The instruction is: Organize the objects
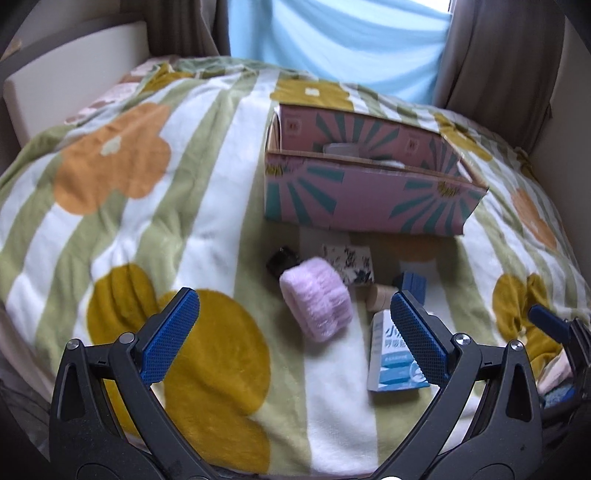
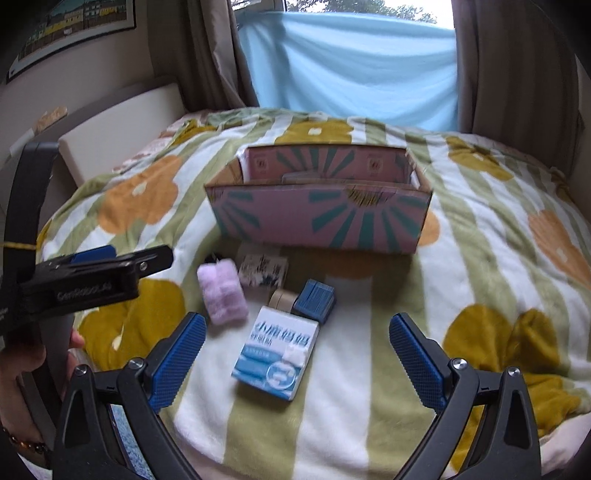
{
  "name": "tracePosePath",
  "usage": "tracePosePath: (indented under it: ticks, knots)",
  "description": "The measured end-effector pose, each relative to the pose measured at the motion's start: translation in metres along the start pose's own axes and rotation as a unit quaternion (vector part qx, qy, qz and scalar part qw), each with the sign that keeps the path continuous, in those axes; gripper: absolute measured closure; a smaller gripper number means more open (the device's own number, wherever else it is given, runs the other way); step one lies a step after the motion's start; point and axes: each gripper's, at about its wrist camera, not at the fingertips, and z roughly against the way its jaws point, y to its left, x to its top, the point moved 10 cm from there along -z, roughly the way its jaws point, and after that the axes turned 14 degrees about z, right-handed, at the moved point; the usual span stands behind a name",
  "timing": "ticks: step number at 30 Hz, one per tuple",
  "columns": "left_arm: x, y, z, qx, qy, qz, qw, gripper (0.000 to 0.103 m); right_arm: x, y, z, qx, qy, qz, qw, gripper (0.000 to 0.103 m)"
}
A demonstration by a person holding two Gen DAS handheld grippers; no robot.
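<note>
both jaws spread wide, empty; pink roll [image 1: 316, 297] btwn left jaws, white box [image 2: 277, 356] btwn right.

Location: a home bedroom. Indicators: a bed [image 2: 480, 258] covered by a fleece blanket [image 1: 207, 192] with a flower-and-stripe print; brown curtains [image 2: 517, 74] flanking a window [image 2: 369, 7] draped with light-blue cloth [image 2: 351, 66]; a framed picture [image 2: 74, 22] on the wall.
</note>
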Motion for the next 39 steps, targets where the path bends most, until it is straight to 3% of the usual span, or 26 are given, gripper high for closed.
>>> tracePosePath:
  ticks: [11, 19, 26, 34, 39]
  knots:
    - [-0.028, -0.005, -0.056, 0.011, 0.051, -0.012, 0.9986, 0.000, -0.048, 0.037, -0.057, 0.014, 0.040, 0.014, 0.999, 0.004]
    - [-0.037, -0.007, -0.089, 0.021, 0.074, -0.014, 0.9970, 0.001, -0.058, 0.036, -0.083, -0.007, 0.060, 0.030, 0.998, 0.004]
    - [-0.036, -0.011, -0.100, 0.031, 0.072, -0.019, 0.9968, 0.004, -0.058, 0.032, -0.098, -0.011, 0.066, 0.020, 0.998, 0.004]
    - [-0.034, -0.011, -0.110, 0.037, 0.082, -0.019, 0.9957, 0.022, -0.055, 0.022, -0.106, -0.031, 0.073, 0.009, 0.997, 0.004]
    - [-0.034, -0.015, -0.109, 0.027, 0.083, -0.027, 0.9958, 0.044, -0.054, 0.017, -0.108, -0.038, 0.078, 0.005, 0.996, 0.004]
